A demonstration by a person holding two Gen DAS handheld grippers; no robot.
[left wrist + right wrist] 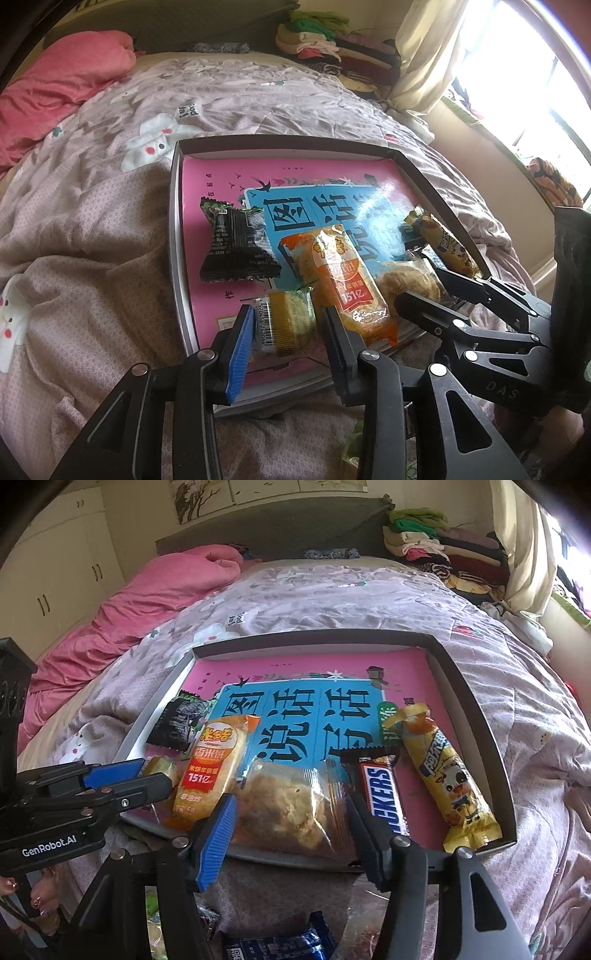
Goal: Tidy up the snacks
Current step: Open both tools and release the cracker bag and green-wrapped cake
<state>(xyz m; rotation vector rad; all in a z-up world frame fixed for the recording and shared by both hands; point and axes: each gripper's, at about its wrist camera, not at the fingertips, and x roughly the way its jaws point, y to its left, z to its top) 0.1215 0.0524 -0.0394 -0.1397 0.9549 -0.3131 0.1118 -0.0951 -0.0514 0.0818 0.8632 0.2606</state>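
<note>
A shallow grey tray (pixel 474 701) with a pink and blue picture board inside lies on the bed. My left gripper (pixel 288 314) is shut on a small yellow cake packet (pixel 291 326) that rests at the tray's near left edge, its pads touching the wrapper on both sides. My right gripper (pixel 291 799) is shut on a clear packet with a brown pastry (pixel 291 808) that lies on the tray's front edge. In the tray also lie a black packet (pixel 175 723), an orange rice cracker pack (pixel 212 768), a Snickers bar (pixel 384 797) and a yellow bar (pixel 443 775).
The bed has a rumpled lilac cover (pixel 92 221) all around the tray. A pink quilt (pixel 147 602) lies far left, and folded clothes (pixel 436 542) are stacked by the headboard. Loose snacks, one a blue packet (pixel 280 945), lie below my right gripper. A person's fingers (pixel 37 897) show low left.
</note>
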